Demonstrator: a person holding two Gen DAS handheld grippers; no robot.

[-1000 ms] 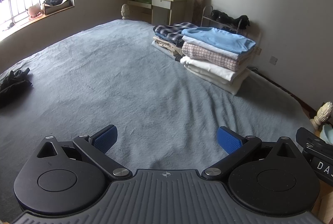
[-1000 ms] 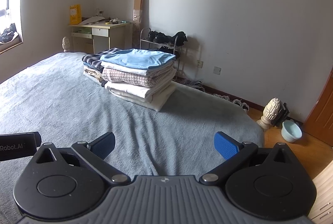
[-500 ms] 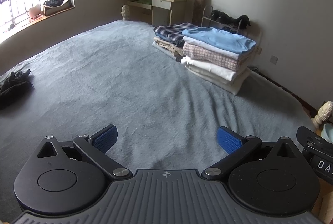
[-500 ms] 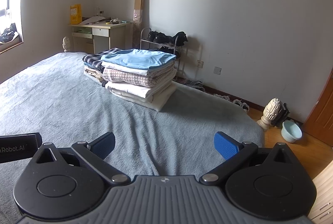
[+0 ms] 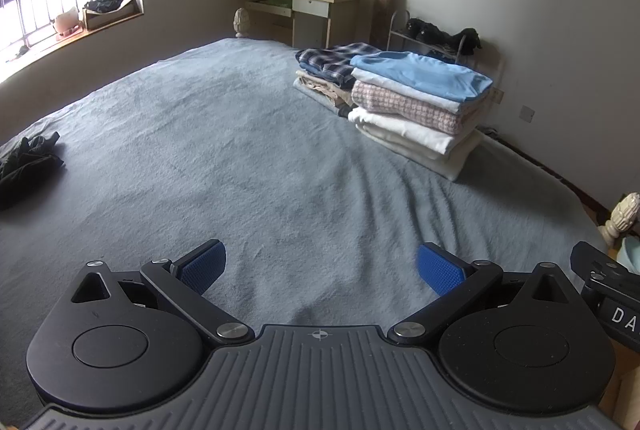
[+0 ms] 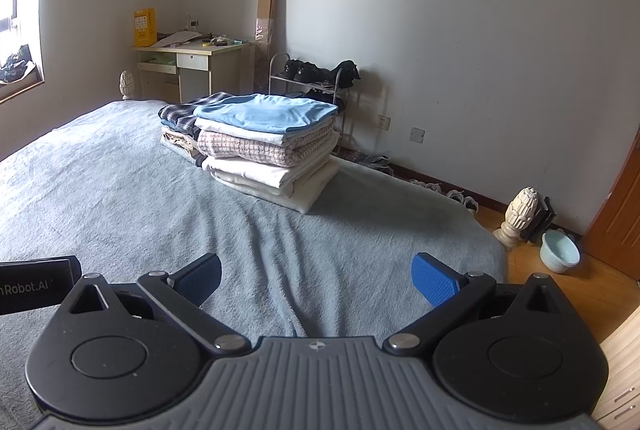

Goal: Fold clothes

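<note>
— Both grippers first: how do they stand?
— Left gripper (image 5: 320,266) has its blue pads spread wide over the grey bed cover (image 5: 224,166), nothing between them; right gripper (image 6: 316,278) is the same, released and empty.
— And the clothes?
— Folded stack (image 5: 420,102) sits at the far side of the bed, light blue shirt (image 6: 268,114) on top, a plaid piece (image 5: 336,58) just behind; a dark crumpled garment (image 5: 28,162) lies well apart at the left edge.
— Anything changed from a second ago?
— Barely; the left view has drifted slightly, the dark garment sitting a little nearer the frame's edge; both jaws stay as wide as before.
</note>
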